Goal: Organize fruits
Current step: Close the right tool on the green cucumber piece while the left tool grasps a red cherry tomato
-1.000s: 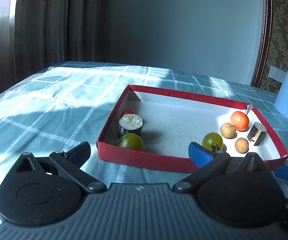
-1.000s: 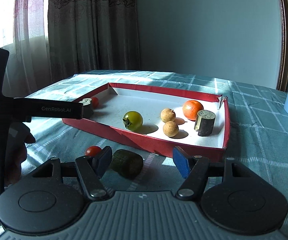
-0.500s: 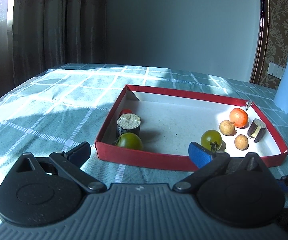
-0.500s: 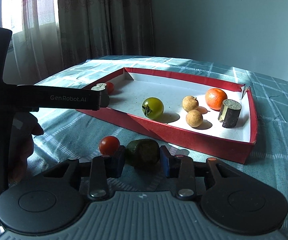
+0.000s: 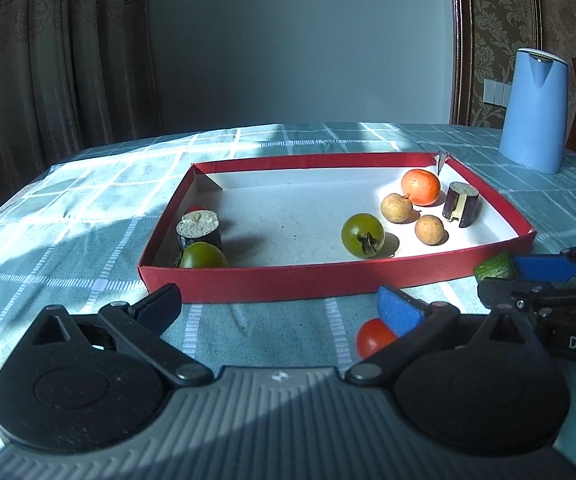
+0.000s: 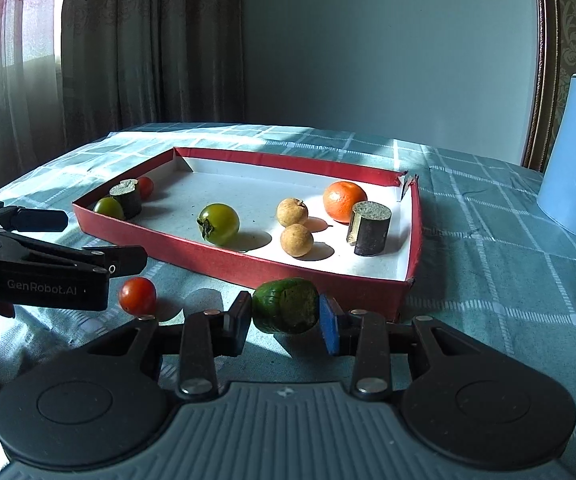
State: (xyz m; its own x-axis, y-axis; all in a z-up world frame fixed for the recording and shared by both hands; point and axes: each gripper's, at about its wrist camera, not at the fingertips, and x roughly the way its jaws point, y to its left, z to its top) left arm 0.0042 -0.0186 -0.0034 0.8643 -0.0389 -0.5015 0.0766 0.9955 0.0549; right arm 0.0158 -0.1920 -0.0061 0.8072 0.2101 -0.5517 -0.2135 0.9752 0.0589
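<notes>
Right claw (image 6: 286, 314) pinches a green chunk (image 6: 286, 311), fully visible only in its own view; left claw (image 5: 280, 304) spread above checked desk (image 5: 88, 184), curtains (image 5: 60, 52) behind.

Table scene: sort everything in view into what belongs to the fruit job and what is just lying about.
Belongs to the job:
- red tray
- green chunk, clamped in the right gripper
- red cherry tomato on the cloth
- left gripper, fingers apart
- green tomato, orange and the other pieces in the tray

Just lying about:
- blue jug
- curtains
</notes>
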